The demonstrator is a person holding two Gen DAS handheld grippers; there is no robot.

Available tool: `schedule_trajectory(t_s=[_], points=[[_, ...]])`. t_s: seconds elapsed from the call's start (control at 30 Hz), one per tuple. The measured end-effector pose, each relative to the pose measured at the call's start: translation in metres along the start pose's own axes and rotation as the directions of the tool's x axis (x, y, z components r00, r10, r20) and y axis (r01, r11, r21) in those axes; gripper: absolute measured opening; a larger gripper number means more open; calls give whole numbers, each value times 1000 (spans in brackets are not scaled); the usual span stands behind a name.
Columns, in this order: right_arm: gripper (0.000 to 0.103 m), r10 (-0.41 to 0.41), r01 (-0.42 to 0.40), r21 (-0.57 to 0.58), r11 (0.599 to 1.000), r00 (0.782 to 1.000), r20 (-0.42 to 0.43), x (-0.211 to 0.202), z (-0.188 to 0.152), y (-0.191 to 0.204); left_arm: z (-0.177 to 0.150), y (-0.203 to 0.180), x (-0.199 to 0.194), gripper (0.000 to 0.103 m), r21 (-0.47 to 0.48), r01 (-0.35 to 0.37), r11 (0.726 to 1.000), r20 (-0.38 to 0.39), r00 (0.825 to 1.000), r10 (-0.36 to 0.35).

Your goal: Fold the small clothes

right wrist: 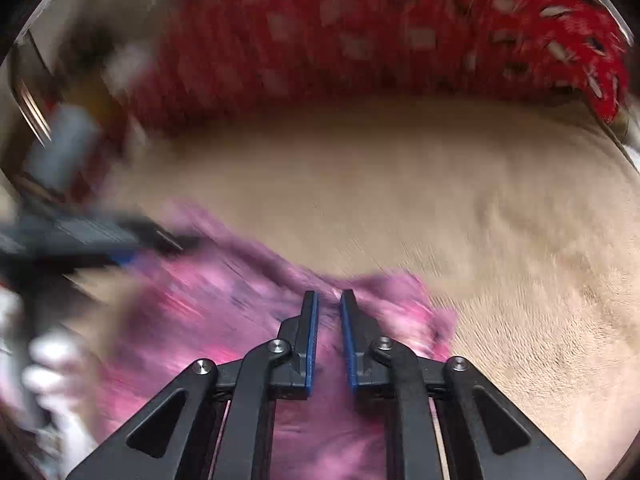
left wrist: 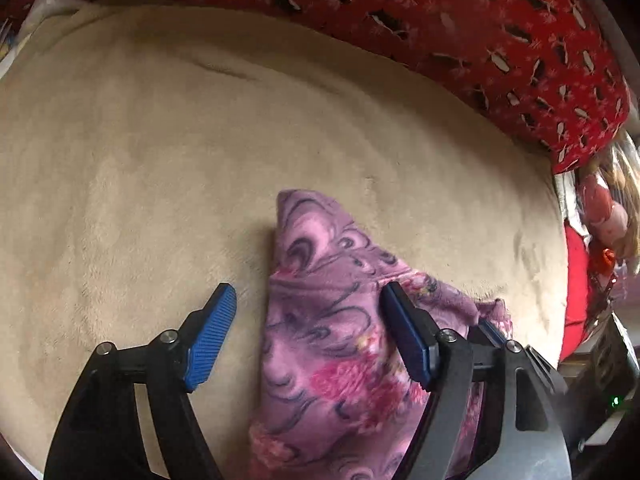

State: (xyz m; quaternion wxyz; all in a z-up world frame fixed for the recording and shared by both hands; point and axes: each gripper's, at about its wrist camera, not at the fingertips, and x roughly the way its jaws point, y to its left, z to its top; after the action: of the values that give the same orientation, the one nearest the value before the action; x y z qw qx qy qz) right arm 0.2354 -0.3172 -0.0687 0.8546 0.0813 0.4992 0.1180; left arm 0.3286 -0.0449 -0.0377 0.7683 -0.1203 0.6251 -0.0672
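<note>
Two blue-padded fingers of the left gripper point steeply down, spread wide, pads clear of the purple-pink fleece garment bunched between them — bare beige blanket beyond the tips. Right view, blurred: right gripper pinched shut on the fleece, open blanket ahead.

There is 1 purple and pink cloth with swirls on it. It lies on 1 tan blanket. Behind that is 1 red blanket with lots of small black and white shapes, too many to count. There are 2 grippers: 1 left gripper and 1 right gripper. Each gripper has 2 fingers with blue pads. Off at the side sits 1 doll, and the rest there is too blurry to count.
</note>
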Motion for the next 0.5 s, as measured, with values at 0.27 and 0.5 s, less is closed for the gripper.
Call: schedule_trajectory(t_s=[0.27, 0.5], points=[[20, 143, -155, 114, 981, 984, 103, -61, -26, -26, -44, -2, -36, 75, 88, -59, 994, 88, 995, 51], [28, 100, -100, 88, 991, 995, 4, -54, -45, -9, -61, -4, -36, 75, 114, -121, 986, 77, 991, 112]])
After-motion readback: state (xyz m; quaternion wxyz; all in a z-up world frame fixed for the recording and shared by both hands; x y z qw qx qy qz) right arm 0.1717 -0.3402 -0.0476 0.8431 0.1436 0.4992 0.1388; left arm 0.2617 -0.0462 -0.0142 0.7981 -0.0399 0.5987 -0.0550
